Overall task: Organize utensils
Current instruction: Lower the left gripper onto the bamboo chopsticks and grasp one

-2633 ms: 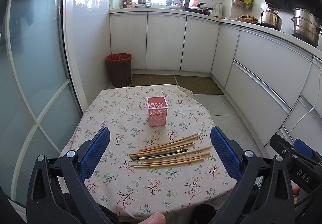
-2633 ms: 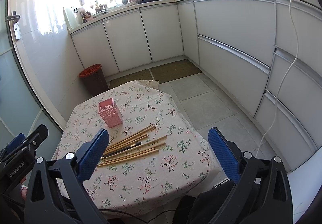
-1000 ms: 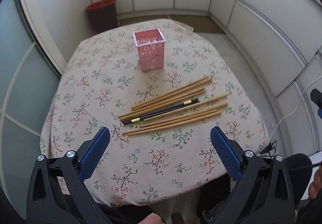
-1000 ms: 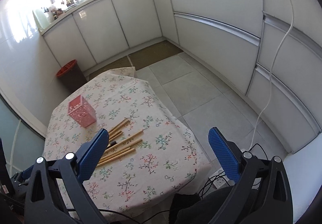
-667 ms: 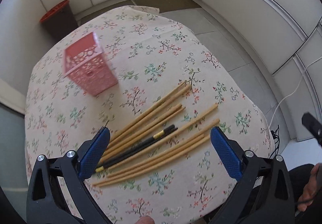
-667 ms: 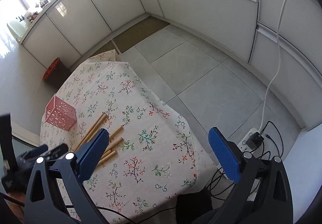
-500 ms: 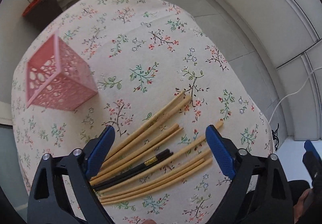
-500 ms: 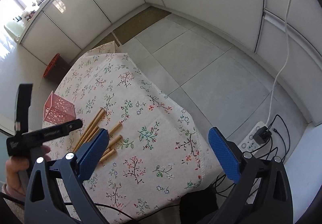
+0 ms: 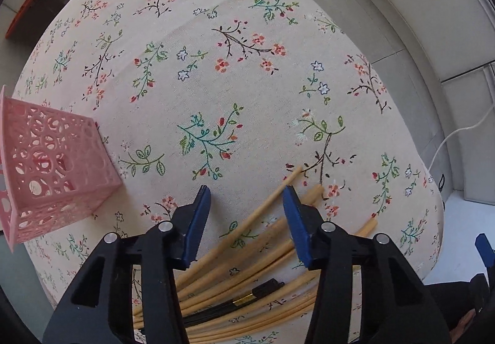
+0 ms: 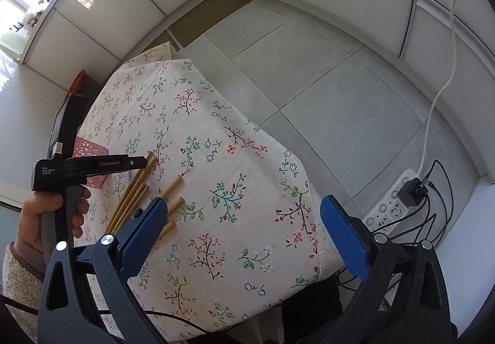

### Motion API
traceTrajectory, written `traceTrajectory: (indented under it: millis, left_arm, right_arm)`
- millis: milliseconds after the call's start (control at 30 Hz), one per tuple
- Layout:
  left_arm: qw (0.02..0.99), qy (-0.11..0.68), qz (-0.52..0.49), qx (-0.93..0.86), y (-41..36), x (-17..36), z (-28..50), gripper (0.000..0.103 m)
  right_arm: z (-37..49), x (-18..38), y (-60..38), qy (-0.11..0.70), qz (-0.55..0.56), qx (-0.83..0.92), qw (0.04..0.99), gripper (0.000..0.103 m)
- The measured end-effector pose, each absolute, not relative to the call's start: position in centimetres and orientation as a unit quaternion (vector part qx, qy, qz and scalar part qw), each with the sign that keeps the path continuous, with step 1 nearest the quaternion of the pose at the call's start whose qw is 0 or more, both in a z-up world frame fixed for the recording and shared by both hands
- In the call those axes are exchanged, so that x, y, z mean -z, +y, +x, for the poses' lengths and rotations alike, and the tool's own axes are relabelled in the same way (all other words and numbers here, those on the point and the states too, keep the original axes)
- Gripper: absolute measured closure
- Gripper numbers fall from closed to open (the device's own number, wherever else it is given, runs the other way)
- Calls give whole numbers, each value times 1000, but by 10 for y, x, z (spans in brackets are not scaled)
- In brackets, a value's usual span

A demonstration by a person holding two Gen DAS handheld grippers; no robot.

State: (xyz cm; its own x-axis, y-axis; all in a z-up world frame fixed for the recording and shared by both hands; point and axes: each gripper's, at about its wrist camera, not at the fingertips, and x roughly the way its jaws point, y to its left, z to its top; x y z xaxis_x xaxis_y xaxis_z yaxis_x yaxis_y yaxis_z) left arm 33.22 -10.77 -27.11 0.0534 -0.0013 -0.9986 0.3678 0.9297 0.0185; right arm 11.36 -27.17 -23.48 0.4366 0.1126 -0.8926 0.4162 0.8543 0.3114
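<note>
Since the previous view, the left gripper had descended and narrowed its jaws around the topmost wooden chopstick, not yet pinching. Chopsticks lay loose right of the pink holder. The right gripper hung spread wide. Pickup judged imminent.

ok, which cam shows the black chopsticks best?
Left wrist: the black chopsticks lie low in frame among the wooden chopsticks, their gold band visible, partly behind the left claw. In the right wrist view they are hidden; only wooden ones show.
</note>
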Motion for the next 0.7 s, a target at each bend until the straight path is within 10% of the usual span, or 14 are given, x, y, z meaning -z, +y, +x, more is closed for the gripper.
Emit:
traceTrajectory:
  millis: [200, 333, 567, 700]
  left_arm:
    - [709, 671, 157, 151, -106, 281, 333, 58]
    - [707, 673, 162, 145, -98, 284, 340, 36]
    - [705, 654, 182, 205, -110, 278, 328, 82]
    - [716, 637, 184, 216, -115, 277, 327, 90]
  right_arm:
    - [115, 234, -269, 522, 241, 96, 813, 7]
    - [115, 237, -268, 527, 242, 98, 809, 7]
    - [118, 241, -259, 539, 224, 103, 805, 7]
    - [119, 242, -251, 541, 210, 108, 807, 7]
